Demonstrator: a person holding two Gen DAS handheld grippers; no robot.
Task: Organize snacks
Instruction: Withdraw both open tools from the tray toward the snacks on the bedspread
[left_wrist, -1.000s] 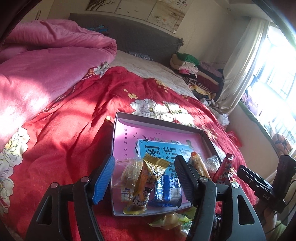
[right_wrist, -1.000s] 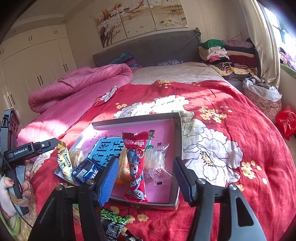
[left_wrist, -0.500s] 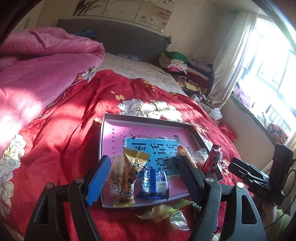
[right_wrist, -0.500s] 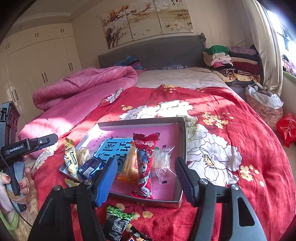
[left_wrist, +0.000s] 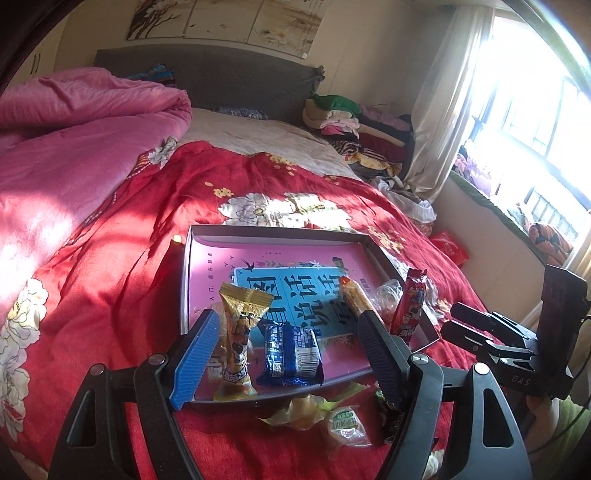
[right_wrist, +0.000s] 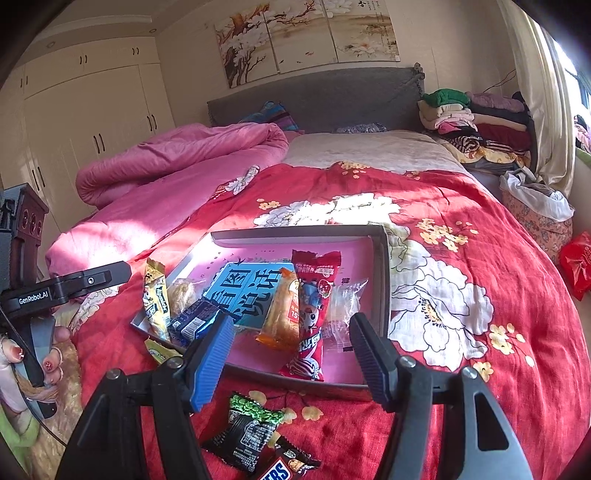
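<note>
Two snack packets (left_wrist: 266, 339) between parted fingers (left_wrist: 195, 354)

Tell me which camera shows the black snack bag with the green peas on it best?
The right wrist view. There the black snack bag lies whole on the red blanket, just in front of the tray. In the left wrist view only a dark sliver peeks out behind the open left tongs.

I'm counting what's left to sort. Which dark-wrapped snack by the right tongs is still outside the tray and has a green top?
The black packet with the green top, on the red bedspread before the tray, unlike the blue packet inside.
</note>
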